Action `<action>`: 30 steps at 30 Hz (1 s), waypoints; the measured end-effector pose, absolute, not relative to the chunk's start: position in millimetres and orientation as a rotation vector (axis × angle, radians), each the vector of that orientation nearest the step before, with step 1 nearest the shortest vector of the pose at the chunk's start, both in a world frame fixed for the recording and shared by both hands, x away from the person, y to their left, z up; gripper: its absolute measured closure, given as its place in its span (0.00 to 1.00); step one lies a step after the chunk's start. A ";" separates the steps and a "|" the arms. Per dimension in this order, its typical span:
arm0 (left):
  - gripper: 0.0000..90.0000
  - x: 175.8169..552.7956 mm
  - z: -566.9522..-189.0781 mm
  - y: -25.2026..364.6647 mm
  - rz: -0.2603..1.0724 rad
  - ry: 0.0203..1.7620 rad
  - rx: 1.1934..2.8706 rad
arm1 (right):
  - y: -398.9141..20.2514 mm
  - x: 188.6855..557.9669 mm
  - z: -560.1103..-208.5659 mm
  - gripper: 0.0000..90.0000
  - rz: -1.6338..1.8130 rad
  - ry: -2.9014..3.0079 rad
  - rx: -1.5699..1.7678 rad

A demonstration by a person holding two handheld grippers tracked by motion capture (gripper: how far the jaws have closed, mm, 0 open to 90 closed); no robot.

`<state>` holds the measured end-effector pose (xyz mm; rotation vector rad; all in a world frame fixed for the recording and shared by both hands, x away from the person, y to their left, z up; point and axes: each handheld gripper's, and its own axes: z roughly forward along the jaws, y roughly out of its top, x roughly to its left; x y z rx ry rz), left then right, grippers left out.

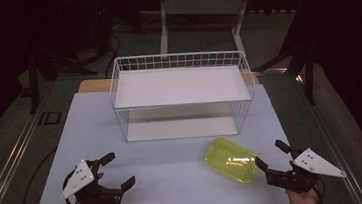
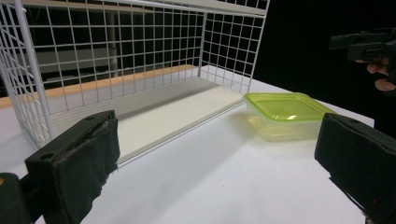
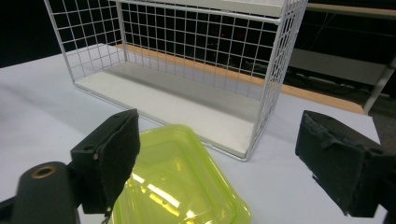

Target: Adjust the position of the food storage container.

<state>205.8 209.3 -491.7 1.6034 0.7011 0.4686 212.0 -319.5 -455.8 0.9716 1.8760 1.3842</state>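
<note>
Nothing is picked up yet: this looks like the approach. The green box (image 1: 231, 160) sits on the tabletop (image 1: 167, 183), just in front of the wire rack (image 1: 182, 93) and off its right corner. The right hand-held gripper (image 1: 270, 154) is just beside the box with its jaws spread wide and nothing between them; the left hand-held gripper (image 1: 115, 169) rests well apart to the left, also wide open and empty. I'd say the next move is for the right one to close in and straddle the box's rim, then squeeze without tipping it, since the thin plastic may flex. The right gripper view looks down on the box (image 3: 177, 186) close under the jaws, showing glare on its top; the left gripper view shows its low side wall (image 2: 286, 114) and the rack's bottom shelf (image 2: 173, 112) lying bare.
</note>
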 end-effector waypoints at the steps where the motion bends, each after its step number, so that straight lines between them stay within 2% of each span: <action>1: 0.01 205.8 -491.6 209.3 0.469 0.700 1.603 | -319.5 212.0 -455.8 0.14 1.384 1.876 0.972; 9: 0.01 205.2 -491.0 207.7 0.476 0.691 1.604 | -318.1 208.1 -447.3 0.14 1.361 1.876 1.027; 14: 0.01 204.9 -491.2 204.8 0.466 0.681 1.609 | -313.2 207.0 -440.8 0.16 1.460 1.992 1.030; 16: 0.01 205.3 -491.3 203.6 0.454 0.679 1.614 | -313.3 205.5 -441.7 0.31 1.360 2.040 0.977; 17: 0.01 205.2 -491.3 202.9 0.452 0.676 1.615 | -313.6 205.2 -442.7 0.32 1.304 2.060 0.960; 20: 0.01 204.6 -491.1 201.0 0.449 0.665 1.620 | -320.1 205.9 -447.2 0.44 1.283 2.102 0.968; 21: 0.01 204.6 -491.2 200.5 0.448 0.664 1.620 | -325.6 206.8 -451.1 0.53 1.284 2.134 0.982; 22: 0.01 204.7 -491.2 200.1 0.449 0.663 1.623 | -325.6 206.8 -451.1 0.53 1.284 2.134 0.982; 30: 0.01 203.4 -490.5 198.4 0.455 0.658 1.626 | -342.0 211.6 -475.1 0.78 1.215 2.182 1.054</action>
